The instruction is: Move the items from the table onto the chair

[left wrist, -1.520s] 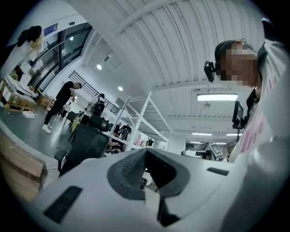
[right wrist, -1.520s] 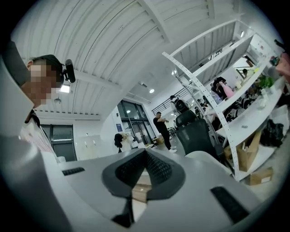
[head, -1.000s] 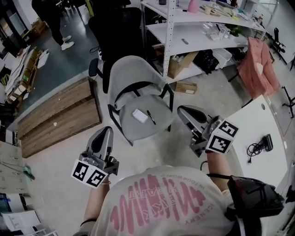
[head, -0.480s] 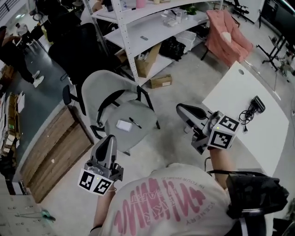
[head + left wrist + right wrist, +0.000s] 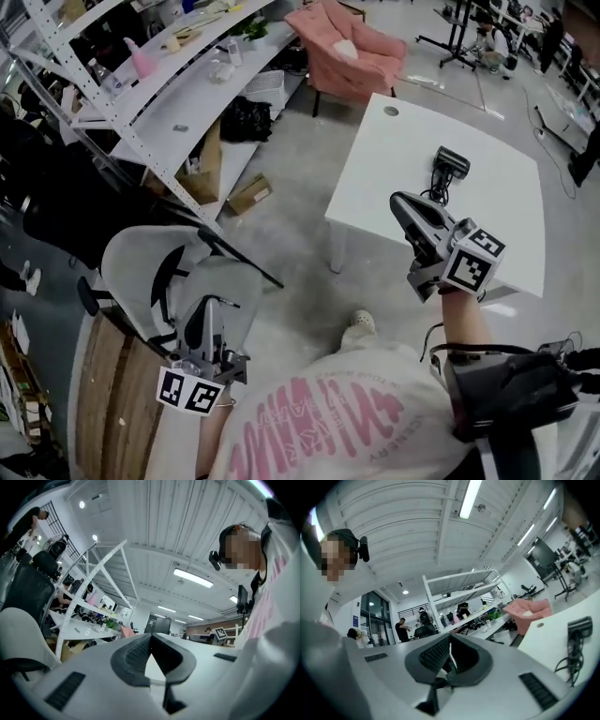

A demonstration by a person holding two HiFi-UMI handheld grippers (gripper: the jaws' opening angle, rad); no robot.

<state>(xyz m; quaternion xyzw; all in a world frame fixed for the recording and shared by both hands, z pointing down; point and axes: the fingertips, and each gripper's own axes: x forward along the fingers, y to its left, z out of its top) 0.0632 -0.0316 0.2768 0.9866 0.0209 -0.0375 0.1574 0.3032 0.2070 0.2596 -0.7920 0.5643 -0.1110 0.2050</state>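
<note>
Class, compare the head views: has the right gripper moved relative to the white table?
Yes. The right gripper has swung toward the table and away from the chair.

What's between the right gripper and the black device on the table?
In the head view, only the black device's cable and bare white table.

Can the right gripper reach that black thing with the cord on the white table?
Probably yes. The right gripper hovers over the white table close to the black device, nothing between them. Its fingers are shut, so they must open first.
</note>
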